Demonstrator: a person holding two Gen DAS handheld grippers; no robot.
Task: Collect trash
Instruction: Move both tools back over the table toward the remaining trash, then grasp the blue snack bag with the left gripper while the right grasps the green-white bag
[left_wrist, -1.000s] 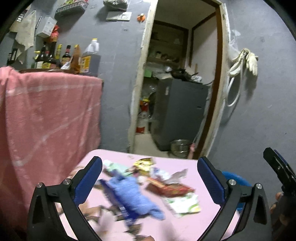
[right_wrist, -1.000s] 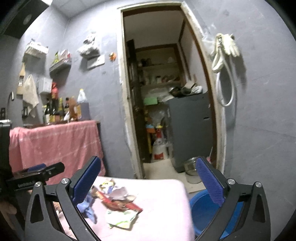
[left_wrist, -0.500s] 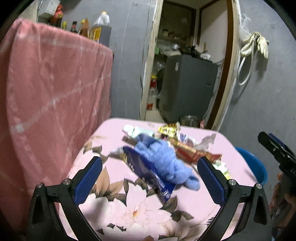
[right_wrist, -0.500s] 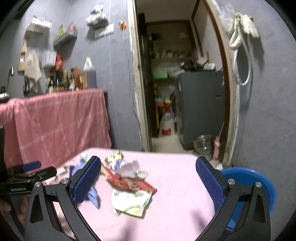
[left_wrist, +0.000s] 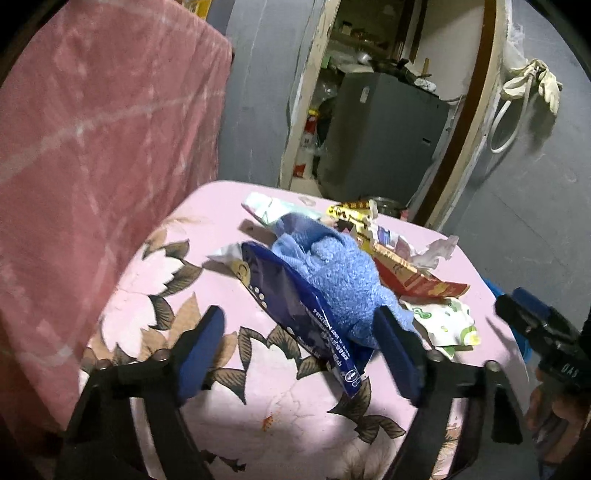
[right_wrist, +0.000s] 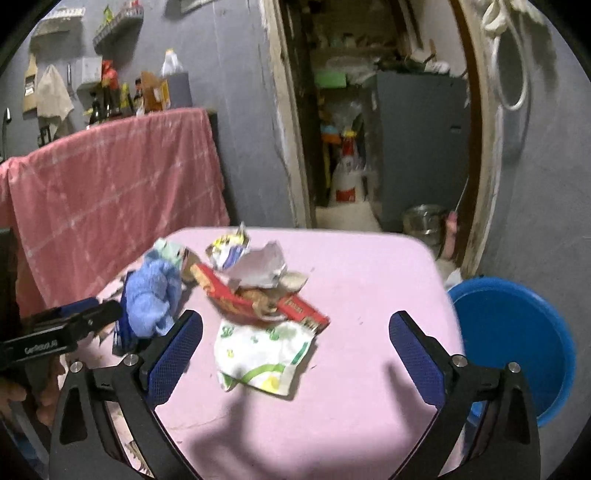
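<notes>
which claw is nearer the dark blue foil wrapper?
Left. The left claw straddles the dark blue foil wrapper's near end, closing, pads not yet touching. The right claw hangs open over the white-green packet, wrapper off to its left.

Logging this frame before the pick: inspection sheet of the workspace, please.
Surface: pink floral cloth covers the table.
Job's things: dark blue wrapper, red wrapper, white-green wrapper, crumpled paper piled together; blue bin beside the table.
Clutter: blue towel on the pile.
Grippers: left gripper closing, blue wrapper's end between its fingers, not pressed; right gripper open over the white-green wrapper.
Cables: white hose on the wall.
Surroundings: pink cloth, doorway.
</notes>
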